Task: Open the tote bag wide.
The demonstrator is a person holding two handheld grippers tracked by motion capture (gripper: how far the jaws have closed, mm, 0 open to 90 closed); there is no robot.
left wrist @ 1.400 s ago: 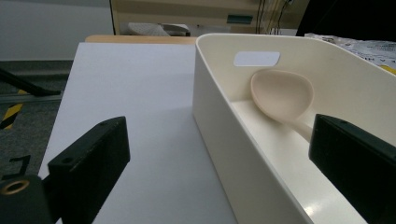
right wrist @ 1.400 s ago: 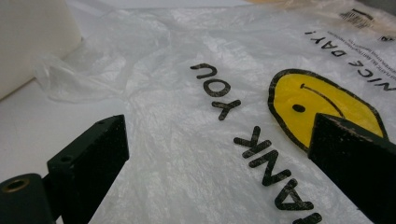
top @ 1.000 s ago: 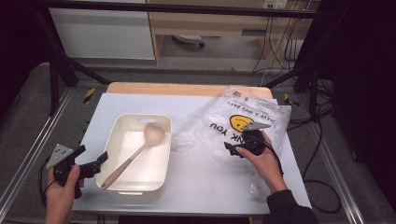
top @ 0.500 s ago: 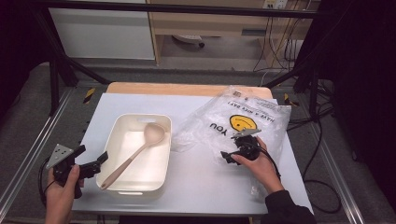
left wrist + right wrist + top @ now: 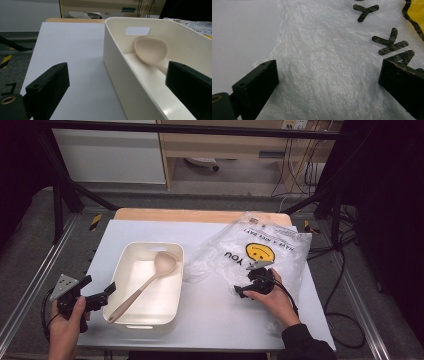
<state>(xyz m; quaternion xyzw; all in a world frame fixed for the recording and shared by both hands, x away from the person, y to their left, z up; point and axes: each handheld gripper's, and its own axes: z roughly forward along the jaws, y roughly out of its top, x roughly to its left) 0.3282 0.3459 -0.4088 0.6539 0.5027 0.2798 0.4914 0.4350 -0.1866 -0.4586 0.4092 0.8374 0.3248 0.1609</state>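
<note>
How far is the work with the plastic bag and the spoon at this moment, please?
Done: nothing clear yet; the spoon lies in the cream bin, the plastic bag lies flat on the table. In hand: the right gripper is low over the bag's edge, jaws open, not gripping. The left gripper waits open beside the bin. Left: probably grasping the bag and moving the spoon.

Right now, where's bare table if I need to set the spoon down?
Free: the strip between the bin and the plastic bag, widening toward the near edge, and the far band beyond the bin. Crowded: the right side under the bag, where the right gripper works.
</note>
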